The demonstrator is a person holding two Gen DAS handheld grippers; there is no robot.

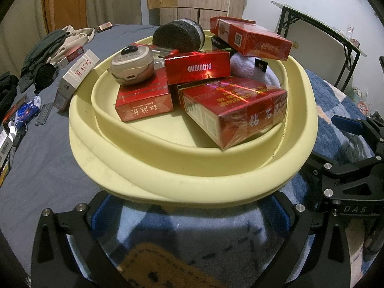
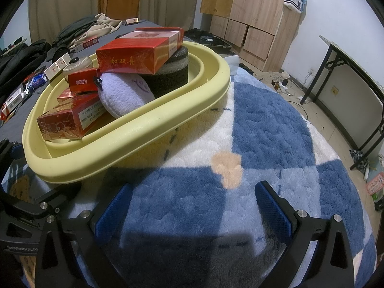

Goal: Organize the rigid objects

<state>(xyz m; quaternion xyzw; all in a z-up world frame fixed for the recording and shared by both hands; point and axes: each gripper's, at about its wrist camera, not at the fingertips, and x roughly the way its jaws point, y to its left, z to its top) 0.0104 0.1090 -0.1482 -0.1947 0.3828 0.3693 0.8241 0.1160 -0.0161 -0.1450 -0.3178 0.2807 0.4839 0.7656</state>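
Both grippers, left gripper (image 1: 192, 212) and right gripper (image 2: 192, 206), are spread wide and empty, near the yellow basin (image 1: 216, 175). Red cigarette packs (image 1: 230, 110) are piled inside; the top red pack (image 2: 136, 52) overhangs the far rim. Risk: nudging the basin on the soft blanket (image 2: 264, 132) likely tips it off.

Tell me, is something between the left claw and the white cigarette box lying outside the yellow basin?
Yes. The yellow basin sits directly ahead of the open left claw, with its near rim at the fingertips. The white cigarette box lies beyond, against the basin's far-left outer wall, so a straight reach is blocked.
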